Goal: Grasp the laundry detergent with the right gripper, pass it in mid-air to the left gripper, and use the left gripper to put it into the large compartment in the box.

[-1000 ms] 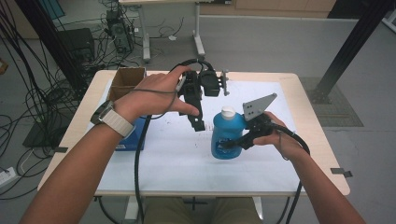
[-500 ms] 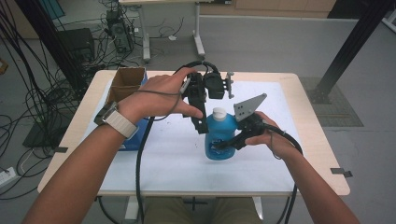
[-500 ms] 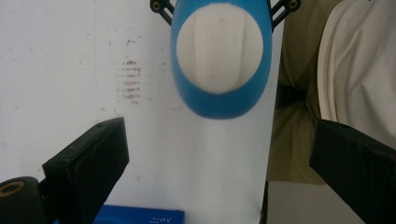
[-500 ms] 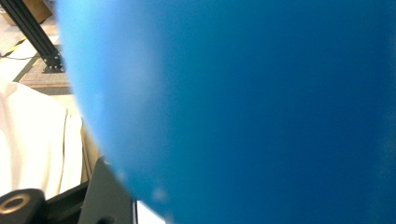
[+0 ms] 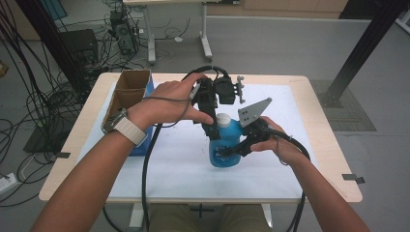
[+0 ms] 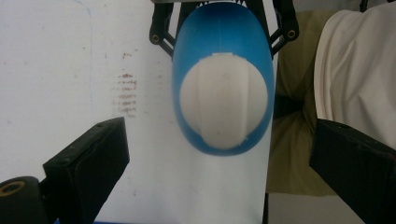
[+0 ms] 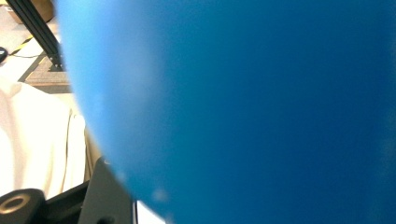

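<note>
- The right claw is clamped on the body of the blue bottle, held upright near the middle of the table.
- The left claw is spread wide above the white cap, not yet gripped; judged, uncapping remains.
- Counted: one bottle, one cap, one cardboard box at far left.

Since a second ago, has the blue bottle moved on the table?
Yes. The blue bottle, held by the right tool, has slid slightly left, toward the cardboard box, and now sits under the left tool.
</note>
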Motion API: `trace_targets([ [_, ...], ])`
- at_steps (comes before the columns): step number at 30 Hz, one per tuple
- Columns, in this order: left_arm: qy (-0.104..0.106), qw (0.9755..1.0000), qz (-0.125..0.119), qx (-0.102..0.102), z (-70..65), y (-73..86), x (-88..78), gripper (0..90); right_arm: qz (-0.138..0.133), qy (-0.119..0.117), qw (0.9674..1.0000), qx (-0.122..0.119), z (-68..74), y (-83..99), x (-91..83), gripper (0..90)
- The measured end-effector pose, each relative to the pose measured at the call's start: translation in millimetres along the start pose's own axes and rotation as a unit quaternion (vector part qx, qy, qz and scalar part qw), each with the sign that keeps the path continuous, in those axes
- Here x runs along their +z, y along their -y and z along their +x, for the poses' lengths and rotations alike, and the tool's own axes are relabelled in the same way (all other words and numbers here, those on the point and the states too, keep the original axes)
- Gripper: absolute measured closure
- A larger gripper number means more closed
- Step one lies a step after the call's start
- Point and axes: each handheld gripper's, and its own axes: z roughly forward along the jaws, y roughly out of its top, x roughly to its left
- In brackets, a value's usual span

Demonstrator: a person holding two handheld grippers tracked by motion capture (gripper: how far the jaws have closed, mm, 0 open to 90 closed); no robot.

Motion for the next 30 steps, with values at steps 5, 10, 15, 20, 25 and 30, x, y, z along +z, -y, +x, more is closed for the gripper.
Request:
trace_targets([
  [5,0.002,1.0000,0.002,0.000,0.7,-1.2,3.6,5.4,-0.002,0.001,1.0000,-0.003,-0.6,-0.3,0.0,44.2],
  [10,0.002,1.0000,-0.001,-0.002,1.4,-1.0,4.1,5.5,-0.001,0.000,1.0000,0.000,-0.6,-0.1,0.2,44.2],
  [15,0.002,1.0000,-0.004,-0.005,2.3,0.1,5.6,5.7,-0.002,0.000,1.0000,-0.002,-0.5,-0.4,0.4,44.2],
  [20,0.005,0.9999,-0.004,-0.010,2.8,1.8,9.9,5.9,-0.003,0.002,1.0000,-0.002,-0.3,0.0,-0.2,44.2],
  [25,0.005,1.0000,-0.004,-0.007,2.5,1.5,10.9,5.8,-0.001,0.001,1.0000,-0.001,-0.5,0.6,-0.1,44.1],
  [30,0.005,0.9999,-0.004,-0.008,2.7,1.5,11.4,5.8,-0.001,0.001,1.0000,0.000,-0.9,1.3,-0.2,44.1],
])
